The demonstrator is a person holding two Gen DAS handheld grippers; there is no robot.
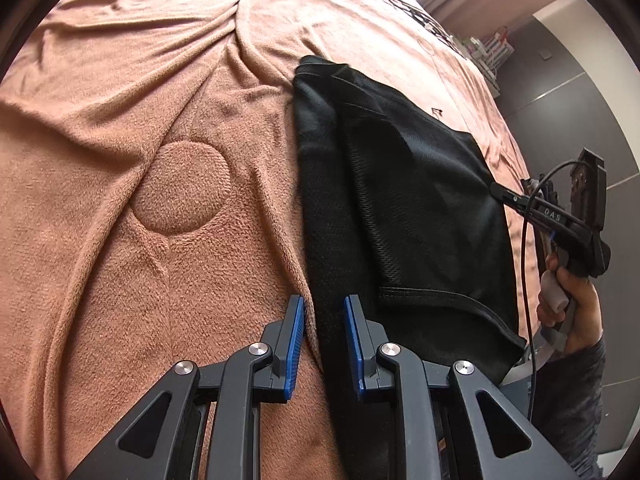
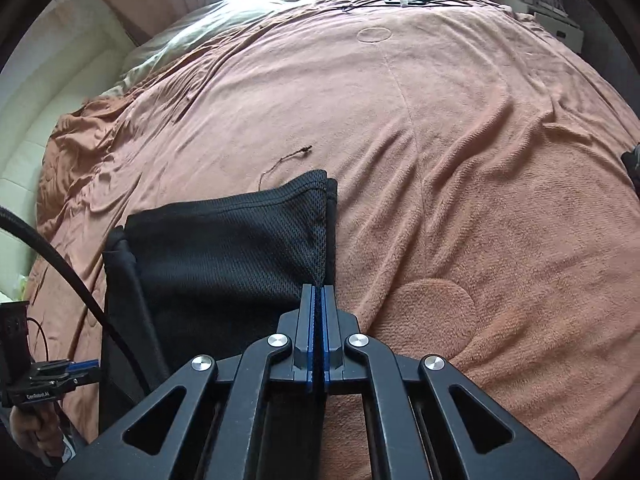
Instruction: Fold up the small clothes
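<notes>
We see a black mesh garment (image 1: pixel 400 208), partly folded with one layer lying over another, spread on a brown fleece blanket (image 1: pixel 140 120) that covers a bed. In the left wrist view the garment lies to the right of a raised round patch (image 1: pixel 182 188) in the blanket, and its near left edge runs down between the blue pads (image 1: pixel 295 344) of the left gripper (image 1: pixel 324 304). Those jaws stand a narrow way apart with the dark cloth in the gap; we cannot tell whether the pads actually press on it. In the right wrist view the right gripper (image 2: pixel 319 286) has its jaws brought together, and the near right corner of the garment is pinched between the blue pads (image 2: pixel 309 328), the mesh rising in a taut peak from the fingertips. No earlier picture lets us speak of how it got there. A thin dark thread (image 2: pixel 286 160) lies loose on the blanket just beyond the garment's far edge. From the left view we also see the right gripper's tip touching the garment's right edge, with a person's hand (image 1: pixel 576 300) around its handle and a black cable (image 1: pixel 528 280) hanging from it. At the far right of that view a white wire rack (image 1: pixel 492 52) stands beside the bed; what it holds is too small to tell. Nothing else here serves as a container.
</notes>
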